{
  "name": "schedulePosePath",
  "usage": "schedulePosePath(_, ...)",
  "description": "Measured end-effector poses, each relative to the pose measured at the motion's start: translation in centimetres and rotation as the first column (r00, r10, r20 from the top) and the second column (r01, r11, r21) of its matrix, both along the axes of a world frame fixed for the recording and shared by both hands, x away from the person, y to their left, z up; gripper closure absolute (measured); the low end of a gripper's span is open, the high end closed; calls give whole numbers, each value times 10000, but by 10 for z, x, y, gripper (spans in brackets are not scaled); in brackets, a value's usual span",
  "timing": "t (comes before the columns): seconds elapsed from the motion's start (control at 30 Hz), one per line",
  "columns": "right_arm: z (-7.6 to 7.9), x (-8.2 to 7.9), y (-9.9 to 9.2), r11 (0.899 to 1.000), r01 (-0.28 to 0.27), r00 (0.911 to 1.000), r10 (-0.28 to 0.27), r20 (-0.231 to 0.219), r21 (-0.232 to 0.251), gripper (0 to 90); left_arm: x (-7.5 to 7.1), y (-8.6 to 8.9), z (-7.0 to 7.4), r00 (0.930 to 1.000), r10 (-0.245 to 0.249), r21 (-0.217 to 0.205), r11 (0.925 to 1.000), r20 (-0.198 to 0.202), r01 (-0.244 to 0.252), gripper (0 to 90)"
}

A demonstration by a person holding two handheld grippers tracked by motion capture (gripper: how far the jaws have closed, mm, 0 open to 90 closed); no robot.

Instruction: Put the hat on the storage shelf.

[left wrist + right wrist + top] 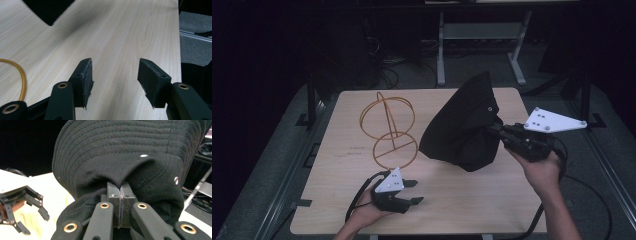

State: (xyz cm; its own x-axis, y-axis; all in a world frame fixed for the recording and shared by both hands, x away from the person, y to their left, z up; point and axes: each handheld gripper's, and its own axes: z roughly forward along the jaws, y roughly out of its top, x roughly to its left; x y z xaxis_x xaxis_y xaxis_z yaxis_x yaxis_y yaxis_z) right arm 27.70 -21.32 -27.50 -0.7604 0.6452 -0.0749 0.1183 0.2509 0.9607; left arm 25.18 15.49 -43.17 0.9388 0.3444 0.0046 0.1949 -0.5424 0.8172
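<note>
A black bucket hat (459,125) hangs above the right half of the wooden table (472,200), and its dark edge shows in the left gripper view (47,10). My right gripper (493,130) is shut on a fold of the hat's fabric (125,152), with the jaws (120,195) pressed together on the cloth. A gold wire stand (389,130) of round hoops sits left of the hat; part of a hoop (22,75) lies beside my left gripper. Near the table's front edge my left gripper (416,192) is open over bare wood (115,80), holding nothing, and it also shows low at the left of the right gripper view (32,210).
Metal rails (287,165) run along both sides of the table. Behind it stand a grey desk frame (441,50) and tangled cables (387,65) on a dark floor. Bare wood lies in front of the hat.
</note>
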Motion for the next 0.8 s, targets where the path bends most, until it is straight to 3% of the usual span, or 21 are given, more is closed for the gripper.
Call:
schedulePosePath(0.3, 19, 15, 27, 9983, -585, 9982, 584, 168, 81, 896, -1, 0, -1, 9999, -80, 154, 9998, 64, 79, 440)
schedulePosePath(0.8, 45, 34, 62, 9933, -1156, 9929, 1153, 291, 73, 896, -1, 2, -1, 10000, -39, 42, 10000, 70, 39, 438)
